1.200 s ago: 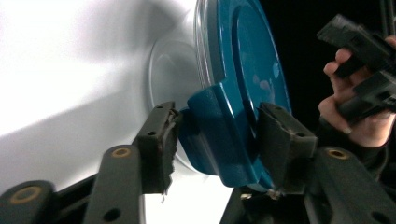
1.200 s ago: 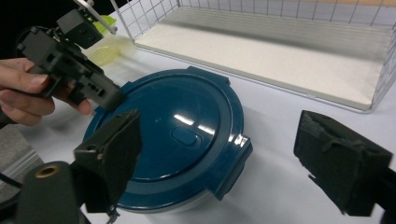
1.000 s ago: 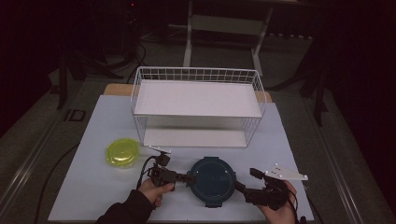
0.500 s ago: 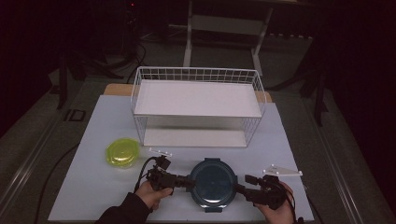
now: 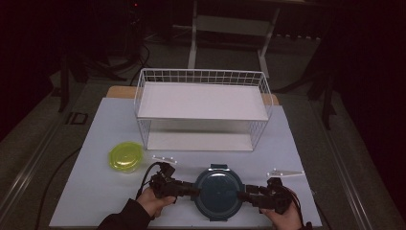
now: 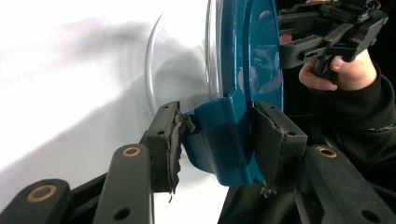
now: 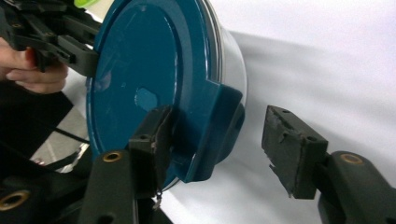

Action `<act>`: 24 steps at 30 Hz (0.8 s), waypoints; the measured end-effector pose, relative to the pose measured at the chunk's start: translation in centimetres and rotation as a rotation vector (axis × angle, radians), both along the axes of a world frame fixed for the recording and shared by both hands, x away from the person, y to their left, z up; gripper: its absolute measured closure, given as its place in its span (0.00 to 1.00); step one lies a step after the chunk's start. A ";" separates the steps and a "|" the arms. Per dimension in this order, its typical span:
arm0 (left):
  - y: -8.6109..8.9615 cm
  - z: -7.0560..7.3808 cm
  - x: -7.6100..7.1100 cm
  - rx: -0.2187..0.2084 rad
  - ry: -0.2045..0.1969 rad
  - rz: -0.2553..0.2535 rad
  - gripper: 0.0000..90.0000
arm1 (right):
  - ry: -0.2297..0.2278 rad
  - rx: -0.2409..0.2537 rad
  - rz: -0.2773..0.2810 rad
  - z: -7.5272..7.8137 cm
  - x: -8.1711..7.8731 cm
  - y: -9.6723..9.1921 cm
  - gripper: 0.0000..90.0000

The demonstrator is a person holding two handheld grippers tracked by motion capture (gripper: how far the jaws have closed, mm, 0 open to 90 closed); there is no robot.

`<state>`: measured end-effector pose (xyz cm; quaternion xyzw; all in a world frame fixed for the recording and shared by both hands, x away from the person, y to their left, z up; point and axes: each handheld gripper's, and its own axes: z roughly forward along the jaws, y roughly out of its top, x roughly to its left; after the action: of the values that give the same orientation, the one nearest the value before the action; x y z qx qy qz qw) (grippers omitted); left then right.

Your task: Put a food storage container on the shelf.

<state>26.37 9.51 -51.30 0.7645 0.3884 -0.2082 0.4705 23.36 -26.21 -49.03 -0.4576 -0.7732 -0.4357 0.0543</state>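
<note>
Since the earlier frame, the right gripper [image 5: 243, 195] has drawn in from the bench's right side to the container's [image 5: 219, 191] rim, and its jaws have just been closing around the right latch.

Seen from the high view, the round container with the dark blue lid is sitting on the white bench [image 5: 95, 143] near its front edge, between the two grippers. The left gripper [image 5: 194, 189] is meeting its left rim, the right gripper its right rim. A yellow-green lid [image 5: 126, 156] is lying to the left, well apart, and a white wire rack [image 5: 203, 108] is standing behind.

Along the left gripper view, the left gripper [image 6: 215, 140] is clamping the lid's blue latch [image 6: 224, 140], both pads pressing on it.

Along the right gripper view, the right gripper [image 7: 224, 149] is standing part open: one pad is touching the other latch [image 7: 210, 135], the other pad is hanging clear of it.
</note>
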 end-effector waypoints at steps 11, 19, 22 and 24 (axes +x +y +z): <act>0.1 -0.2 0.1 -0.012 0.010 -0.002 0.60 | 0.134 0.137 0.034 -1.1 1.2 -0.8 0.58; 0.0 -0.2 -0.1 -0.014 0.005 0.011 0.60 | 0.188 0.183 0.044 -1.6 1.6 -1.2 0.60; 0.1 -0.3 -0.1 -0.031 0.030 0.040 0.61 | 0.183 0.175 0.038 -1.4 1.4 -1.1 0.60; 0.2 -0.4 -0.1 -0.038 0.044 0.048 0.61 | 0.179 0.170 0.028 -1.3 1.2 -1.0 0.61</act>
<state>26.23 9.70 -51.73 0.7411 0.4126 -0.2210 0.4813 24.56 -27.20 -50.33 -0.4774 -0.7320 -0.4562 0.1675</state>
